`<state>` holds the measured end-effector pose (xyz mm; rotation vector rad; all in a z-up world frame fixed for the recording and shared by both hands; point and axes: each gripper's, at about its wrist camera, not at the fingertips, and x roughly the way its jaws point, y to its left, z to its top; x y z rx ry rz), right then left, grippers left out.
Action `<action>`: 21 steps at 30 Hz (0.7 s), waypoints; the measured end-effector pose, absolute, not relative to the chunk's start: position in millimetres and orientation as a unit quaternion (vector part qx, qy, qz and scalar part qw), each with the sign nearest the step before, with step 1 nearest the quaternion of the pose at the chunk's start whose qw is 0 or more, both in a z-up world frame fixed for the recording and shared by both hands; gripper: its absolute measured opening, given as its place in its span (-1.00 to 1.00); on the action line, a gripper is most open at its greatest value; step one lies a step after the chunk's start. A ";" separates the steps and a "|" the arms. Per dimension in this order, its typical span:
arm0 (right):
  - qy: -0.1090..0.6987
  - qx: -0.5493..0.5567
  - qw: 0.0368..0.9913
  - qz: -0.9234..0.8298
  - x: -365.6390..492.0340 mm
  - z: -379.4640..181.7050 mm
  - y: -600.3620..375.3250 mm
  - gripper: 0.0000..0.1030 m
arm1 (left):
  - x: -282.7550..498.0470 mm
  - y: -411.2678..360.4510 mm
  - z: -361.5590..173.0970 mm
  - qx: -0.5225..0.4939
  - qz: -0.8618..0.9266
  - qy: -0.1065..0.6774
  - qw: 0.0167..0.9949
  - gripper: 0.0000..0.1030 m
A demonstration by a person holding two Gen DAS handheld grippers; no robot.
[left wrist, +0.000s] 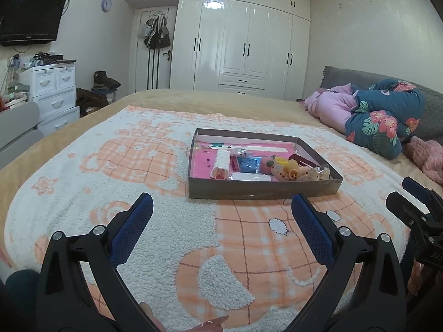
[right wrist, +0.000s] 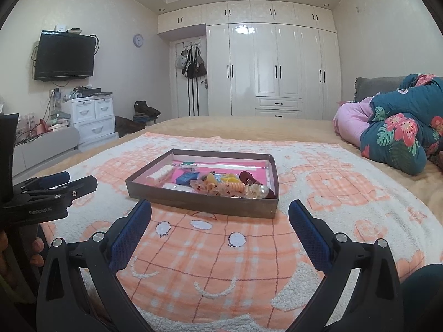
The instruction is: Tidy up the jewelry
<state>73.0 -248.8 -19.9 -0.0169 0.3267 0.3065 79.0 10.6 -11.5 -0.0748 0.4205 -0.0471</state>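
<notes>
A shallow brown box [left wrist: 249, 191] with a pink floor lies on the blanket ahead of both grippers; it also shows in the right wrist view [right wrist: 199, 203]. It holds a jumble of small pieces: a white strip [left wrist: 223, 160], a blue piece [left wrist: 247, 164], a pink round piece [left wrist: 265, 166], yellow and clear hair clips [right wrist: 221, 185] and a dark red clip [right wrist: 246, 177]. My left gripper [left wrist: 221, 204] is open and empty, short of the box. My right gripper [right wrist: 220, 210] is open and empty, just before the box's near wall.
The box sits on a white and orange fleece blanket [left wrist: 110, 193] on a bed. Rolled quilts [left wrist: 382, 116] lie at the right. White drawers [left wrist: 52, 94] and a chair stand left of the bed. The right gripper shows at the left wrist view's right edge [left wrist: 415, 207].
</notes>
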 end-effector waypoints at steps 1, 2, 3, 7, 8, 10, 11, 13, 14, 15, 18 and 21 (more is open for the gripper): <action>0.162 -0.007 0.975 0.152 73.6 -19.6 -249.2 0.88 | 79.0 10.5 -11.6 -0.037 -0.024 0.209 0.977 0.78; 0.161 -0.007 0.975 0.152 73.5 -19.6 -249.2 0.88 | 78.9 10.7 -11.5 -0.037 -0.024 0.208 0.977 0.78; 0.161 -0.006 0.975 0.153 73.9 -19.8 -249.9 0.88 | 79.0 10.6 -11.4 -0.037 -0.024 0.209 0.977 0.78; 0.157 -0.005 0.976 0.153 73.3 -19.6 -251.5 0.88 | 78.8 10.5 -11.5 -0.036 -0.024 0.208 0.977 0.78; 0.157 -0.004 0.976 0.153 73.3 -19.7 -251.5 0.88 | 79.0 10.5 -11.7 -0.036 -0.024 0.209 0.977 0.78; 0.158 -0.005 0.975 0.154 73.4 -19.6 -251.3 0.88 | 78.8 10.4 -11.8 -0.036 -0.024 0.210 0.977 0.78; 0.157 -0.005 0.976 0.154 73.2 -19.5 -251.4 0.88 | 78.6 10.2 -11.7 -0.036 -0.024 0.209 0.977 0.78; 0.156 -0.005 0.976 0.153 72.8 -19.1 -251.8 0.88 | 78.8 10.1 -11.4 -0.036 -0.024 0.208 0.977 0.78; 0.155 -0.005 0.976 0.153 72.3 -18.3 -252.1 0.88 | 78.9 10.1 -11.7 -0.036 -0.024 0.209 0.977 0.78; 0.154 -0.005 0.976 0.154 72.4 -18.1 -252.1 0.88 | 78.8 10.3 -11.6 -0.036 -0.024 0.209 0.977 0.78; 0.154 -0.004 0.976 0.154 72.3 -18.0 -252.1 0.88 | 78.7 10.2 -11.8 -0.035 -0.023 0.209 0.977 0.78; 0.154 -0.004 0.976 0.153 72.1 -17.8 -252.1 0.88 | 78.9 10.2 -12.0 -0.035 -0.023 0.209 0.977 0.78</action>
